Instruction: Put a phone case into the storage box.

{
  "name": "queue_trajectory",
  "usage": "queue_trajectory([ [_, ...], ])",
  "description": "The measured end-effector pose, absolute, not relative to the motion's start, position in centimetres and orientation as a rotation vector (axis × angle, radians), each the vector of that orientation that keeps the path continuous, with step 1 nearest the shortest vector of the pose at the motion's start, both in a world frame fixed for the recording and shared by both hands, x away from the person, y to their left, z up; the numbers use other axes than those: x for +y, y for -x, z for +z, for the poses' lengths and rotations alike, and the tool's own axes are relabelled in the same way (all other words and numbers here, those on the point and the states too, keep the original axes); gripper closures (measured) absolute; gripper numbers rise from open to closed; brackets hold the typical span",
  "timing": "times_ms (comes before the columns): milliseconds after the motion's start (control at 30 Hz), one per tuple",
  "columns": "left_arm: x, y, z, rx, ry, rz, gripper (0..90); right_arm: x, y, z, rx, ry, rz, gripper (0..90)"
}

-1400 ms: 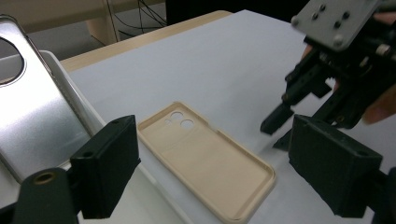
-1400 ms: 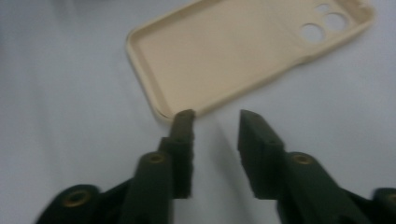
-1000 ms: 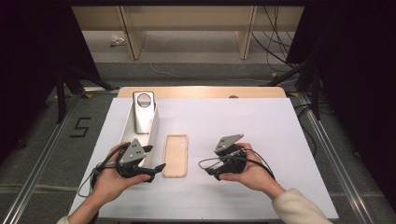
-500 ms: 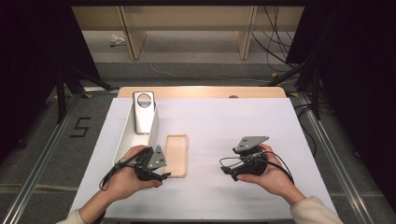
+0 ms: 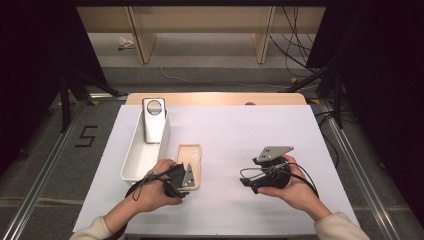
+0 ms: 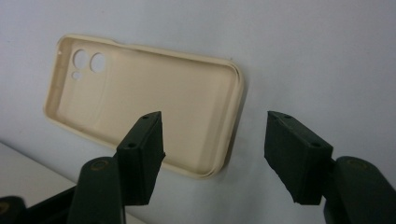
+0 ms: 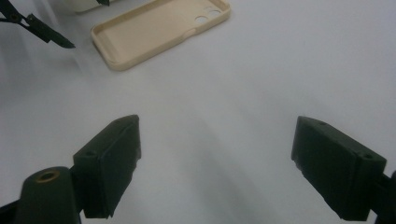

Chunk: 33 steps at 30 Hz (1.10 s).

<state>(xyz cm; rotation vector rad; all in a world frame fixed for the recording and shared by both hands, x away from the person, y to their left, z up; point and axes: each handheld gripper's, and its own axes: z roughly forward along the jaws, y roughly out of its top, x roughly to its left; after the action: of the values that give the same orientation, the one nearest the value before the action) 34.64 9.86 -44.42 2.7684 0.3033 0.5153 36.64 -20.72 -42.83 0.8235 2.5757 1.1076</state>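
The left gripper (image 6: 212, 154) hangs over the near end of the beige phone case (image 6: 154, 107), jaws apart and just closing in, one pad above the case's hollow and the other outside its end wall, neither touching. To grip well, I'd lower until that wall sits squarely between the pads, then squeeze gently so the soft rim doesn't buckle. The case lies open side up on the white table (image 5: 240, 130), beside the white bin (image 5: 131, 167). The right gripper (image 7: 217, 163) hovers wide open and empty, well apart
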Motion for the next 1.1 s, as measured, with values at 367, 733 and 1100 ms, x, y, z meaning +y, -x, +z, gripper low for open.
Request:
queue_trajectory([
  [367, 9.0, -35.2, -45.8, 0.244, -2.849, 0.568, 39.1, -21.0, -36.6, -42.8, 2.561, -0.829, 1.121, 16.7],
  [733, 8.9, -35.7, -46.2, 0.246, -2.868, 0.574, 41.3, -21.0, -36.5, -42.8, 2.568, -0.829, 1.12, 16.7],
  [1100, 8.9, -36.0, -46.2, 0.263, -2.87, 0.518, 47.6, -21.0, -36.5, -42.8, 2.569, -0.831, 1.121, 16.7],
])
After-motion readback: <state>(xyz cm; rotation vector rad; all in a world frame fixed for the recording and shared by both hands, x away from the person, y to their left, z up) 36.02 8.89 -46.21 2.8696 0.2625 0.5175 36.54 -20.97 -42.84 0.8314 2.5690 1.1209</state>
